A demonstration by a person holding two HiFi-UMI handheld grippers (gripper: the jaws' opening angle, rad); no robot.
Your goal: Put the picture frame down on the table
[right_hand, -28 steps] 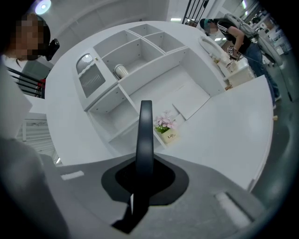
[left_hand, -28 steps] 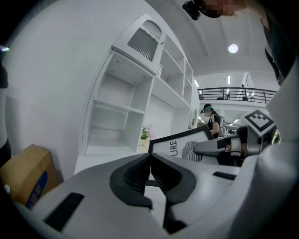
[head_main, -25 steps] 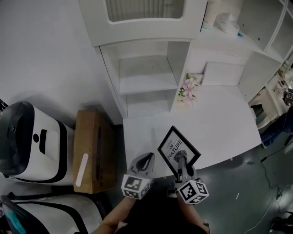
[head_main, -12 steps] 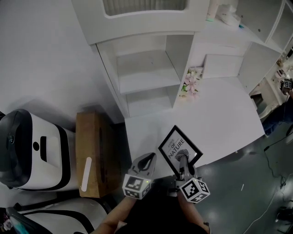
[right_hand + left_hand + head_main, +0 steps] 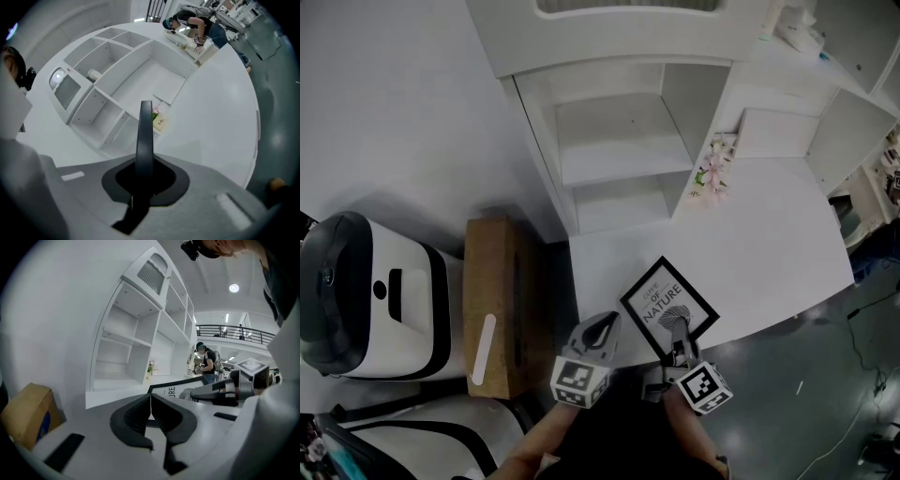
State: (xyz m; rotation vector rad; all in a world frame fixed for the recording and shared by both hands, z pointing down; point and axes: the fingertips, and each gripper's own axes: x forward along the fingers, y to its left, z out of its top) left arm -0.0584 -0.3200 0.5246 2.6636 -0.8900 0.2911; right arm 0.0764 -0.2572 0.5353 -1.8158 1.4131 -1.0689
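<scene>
A black picture frame with a white print reading "OF NATURE" hangs over the near edge of the white table. My right gripper is shut on the frame's lower edge. In the right gripper view the frame shows edge-on as a dark bar rising from between the jaws. My left gripper hovers just left of the frame with its jaws shut on nothing. The left gripper view shows the frame beyond its closed pads, with the right gripper alongside.
A white shelf unit stands at the table's back left. A small pink flower pot sits beside it. Left of the table stand a brown cardboard box and a white-and-black machine. Grey floor lies to the right.
The frame and right gripper have stayed nearly in place at the table's near edge. The head view has shifted, so the shelf and table sit further right.
</scene>
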